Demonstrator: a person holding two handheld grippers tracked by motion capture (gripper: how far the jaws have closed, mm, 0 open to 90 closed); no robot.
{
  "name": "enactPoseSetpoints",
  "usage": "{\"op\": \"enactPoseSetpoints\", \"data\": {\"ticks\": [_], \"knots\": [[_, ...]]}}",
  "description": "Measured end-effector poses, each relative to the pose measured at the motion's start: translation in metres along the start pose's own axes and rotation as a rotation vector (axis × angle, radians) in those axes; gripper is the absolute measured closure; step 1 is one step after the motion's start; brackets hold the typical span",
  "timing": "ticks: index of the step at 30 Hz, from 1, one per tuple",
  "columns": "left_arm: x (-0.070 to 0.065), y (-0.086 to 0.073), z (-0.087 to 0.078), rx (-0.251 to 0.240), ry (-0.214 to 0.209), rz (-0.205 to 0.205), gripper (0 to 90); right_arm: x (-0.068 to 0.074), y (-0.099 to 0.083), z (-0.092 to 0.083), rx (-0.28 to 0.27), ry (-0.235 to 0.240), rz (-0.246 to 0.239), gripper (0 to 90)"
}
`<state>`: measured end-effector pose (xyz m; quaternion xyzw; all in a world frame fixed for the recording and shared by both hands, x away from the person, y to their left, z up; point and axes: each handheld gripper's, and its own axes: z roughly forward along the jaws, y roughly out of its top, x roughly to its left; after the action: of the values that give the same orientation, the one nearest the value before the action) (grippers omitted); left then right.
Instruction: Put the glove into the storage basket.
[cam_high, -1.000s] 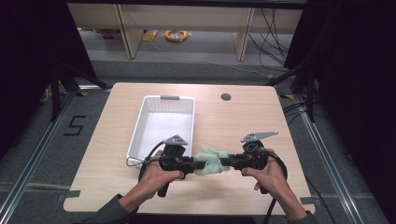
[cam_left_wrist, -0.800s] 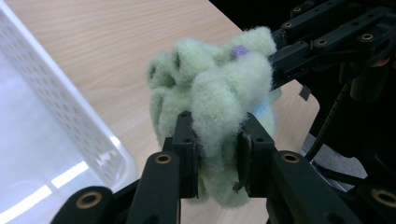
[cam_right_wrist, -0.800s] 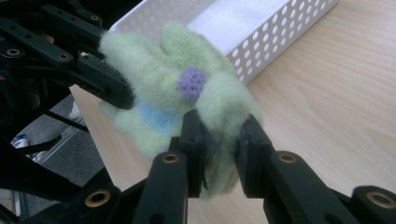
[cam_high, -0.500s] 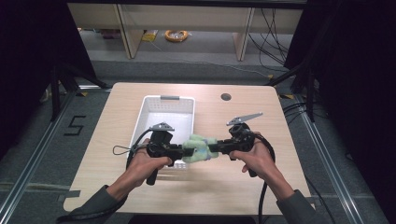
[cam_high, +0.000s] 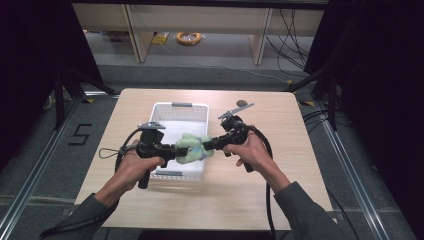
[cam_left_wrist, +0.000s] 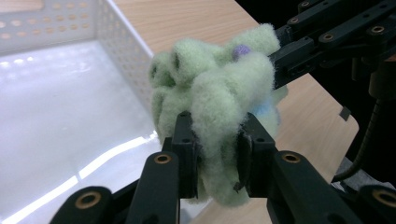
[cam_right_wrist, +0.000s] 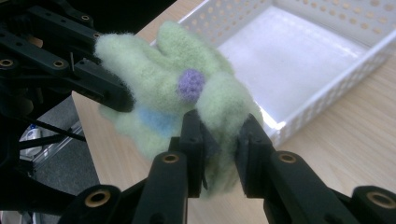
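A pale green fuzzy toy (cam_high: 192, 148) with a purple dot and a blue patch hangs in the air between both grippers, over the near right corner of the white basket (cam_high: 170, 120). My left gripper (cam_high: 176, 151) is shut on the toy's left side; in the left gripper view its jaws pinch a green lobe (cam_left_wrist: 219, 116). My right gripper (cam_high: 210, 144) is shut on the toy's right side; in the right gripper view the toy (cam_right_wrist: 177, 93) sits between its jaws (cam_right_wrist: 219, 144), with the other gripper's black fingers (cam_right_wrist: 93, 79) clamped on its far end.
The perforated white basket (cam_left_wrist: 60, 116) is empty inside and stands mid-table (cam_high: 300, 165). A small dark round object (cam_high: 241, 103) lies near the table's far edge. Cables trail from both grippers. Metal rails run along the floor on both sides.
Both hands have carried the toy away from the near table edge and up, so it now hangs over the basket's near right corner. Both grips have stayed shut.
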<state>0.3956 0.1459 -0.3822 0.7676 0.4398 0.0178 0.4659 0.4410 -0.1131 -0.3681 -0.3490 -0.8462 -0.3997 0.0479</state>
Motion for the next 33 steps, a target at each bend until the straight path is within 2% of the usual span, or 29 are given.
{"op": "enactPoseSetpoints", "data": {"ticks": [4,7,9,11,16,17,20,22,26,27,28,33], "knots": [[0.015,-0.001,-0.002,0.014,0.018,-0.019,71.4,-0.001,0.01,0.016,0.02,0.008,0.016,75.7],[0.027,-0.003,-0.002,0.02,0.037,-0.039,71.4,-0.005,0.016,0.03,0.028,0.008,0.004,75.6],[0.035,-0.005,-0.001,0.025,0.035,-0.06,71.3,-0.008,0.019,0.038,0.035,0.012,0.01,75.6],[0.043,-0.008,0.001,0.031,0.041,-0.08,71.3,-0.009,0.021,0.046,0.056,0.007,0.04,75.6],[0.06,-0.014,0.006,0.058,0.043,-0.117,71.3,-0.015,0.025,0.067,0.079,0.011,0.052,75.6],[0.063,-0.016,0.007,0.058,0.046,-0.124,71.3,-0.016,0.025,0.07,0.09,0.008,0.07,75.6],[0.071,-0.018,0.01,0.068,0.054,-0.139,71.2,-0.02,0.026,0.081,0.109,0.014,0.068,75.5],[0.075,-0.02,0.012,0.073,0.055,-0.153,71.1,-0.022,0.027,0.087,0.117,0.009,0.079,75.5],[0.083,-0.025,0.017,0.088,0.061,-0.173,71.0,-0.025,0.028,0.099,0.149,-0.006,0.071,75.5],[0.084,-0.026,0.017,0.094,0.057,-0.179,70.9,-0.024,0.029,0.101,0.157,-0.006,0.086,75.4],[0.086,-0.027,0.018,0.093,0.06,-0.183,70.9,-0.027,0.028,0.104,0.168,-0.02,0.071,75.4],[0.091,-0.032,0.023,0.097,0.065,-0.197,70.5,-0.028,0.029,0.112,0.198,-0.037,0.071,75.3]]}}
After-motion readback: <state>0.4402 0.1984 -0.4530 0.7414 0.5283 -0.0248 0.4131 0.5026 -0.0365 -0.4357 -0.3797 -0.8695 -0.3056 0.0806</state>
